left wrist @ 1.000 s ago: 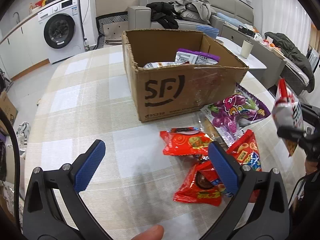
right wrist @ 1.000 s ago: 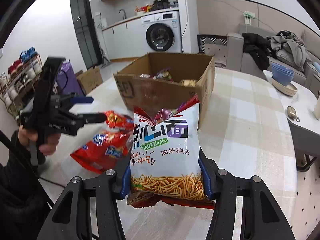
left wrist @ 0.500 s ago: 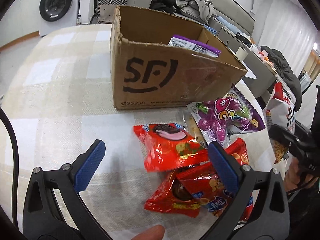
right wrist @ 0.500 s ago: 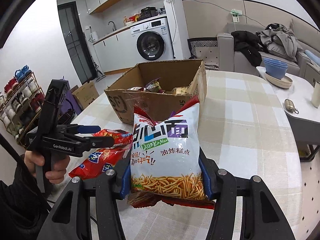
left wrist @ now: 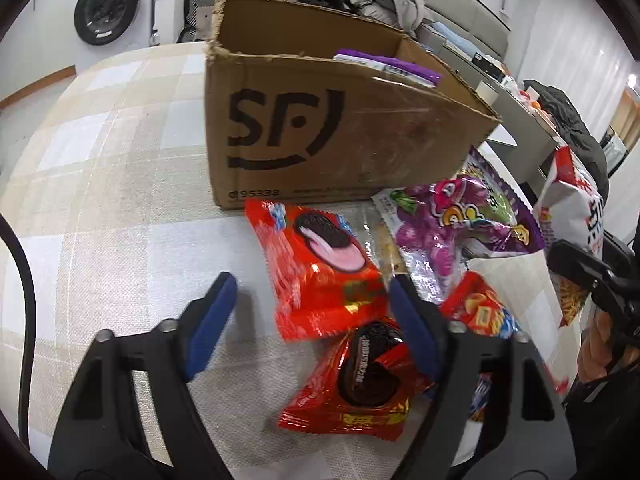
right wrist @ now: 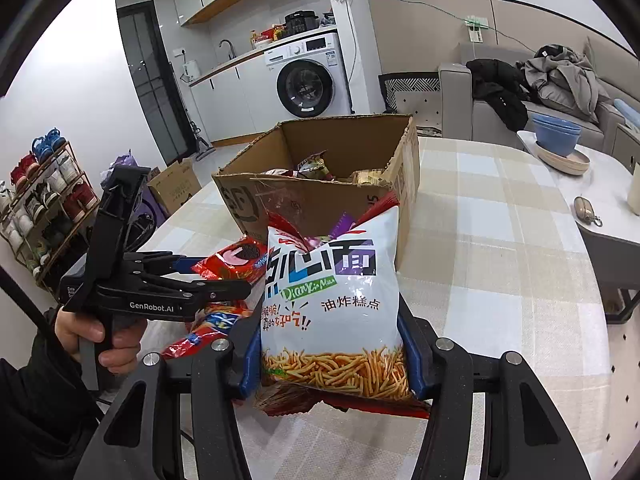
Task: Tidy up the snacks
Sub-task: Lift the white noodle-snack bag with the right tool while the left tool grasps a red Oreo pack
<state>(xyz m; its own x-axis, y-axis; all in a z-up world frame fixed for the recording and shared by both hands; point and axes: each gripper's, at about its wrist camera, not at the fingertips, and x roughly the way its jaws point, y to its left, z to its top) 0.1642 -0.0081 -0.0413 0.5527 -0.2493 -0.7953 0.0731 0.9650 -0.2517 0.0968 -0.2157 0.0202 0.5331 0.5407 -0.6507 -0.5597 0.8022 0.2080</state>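
The left claw point(left wrist: 310, 320) pointed steeply down at the worktop point(left wrist: 120, 184), just in front of the brown box point(left wrist: 320, 120). Its jaws were closing around a red cookie pack point(left wrist: 320, 276) that lay flat near the box, but the blue pads point(left wrist: 208, 322) did not press on it. A second red cookie pack point(left wrist: 360, 388) lay a bit farther from the box, partly under the first. A hand point(right wrist: 104, 332) in a dark sleeve held the left claw's handle. The right claw point(right wrist: 330, 354) tilted down toward the box and was clamped on a white bag of fried sticks point(right wrist: 332, 304), holding it upright in front of the box.
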